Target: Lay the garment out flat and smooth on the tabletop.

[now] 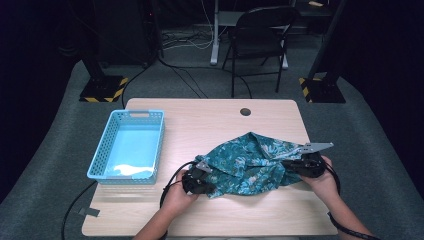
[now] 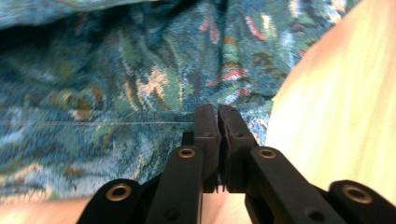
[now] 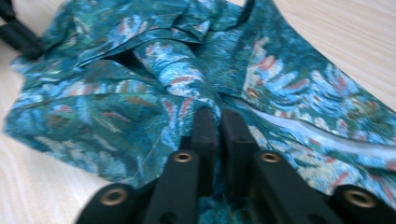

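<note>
The patterned cloth [image 2: 116, 84] runs off the left gripper view at nine and twelve o'clock, its print blurred. In the right gripper view it [image 3: 140, 79] hides the jaw tips.

A light blue plastic basket [image 1: 131, 145] with a perforated wall and slotted handles sits on the pale wooden worktop [image 1: 200, 120], off to the left of the left tongs and a little farther back. A round dark cable hole [image 1: 245, 111] is set in the worktop beyond both tongs, near the far edge. A strip of grey tape [image 1: 89, 211] sticks to the worktop's near left corner, left of the left tongs. Past the far edge, a black folding chair [image 1: 260, 37] stands on the grey carpet [image 1: 380, 135]. Two black stand bases with yellow-and-black hazard stripes [image 1: 104, 89] [image 1: 322, 90] rest on the carpet, one far left, one far right of the tongs.
</note>
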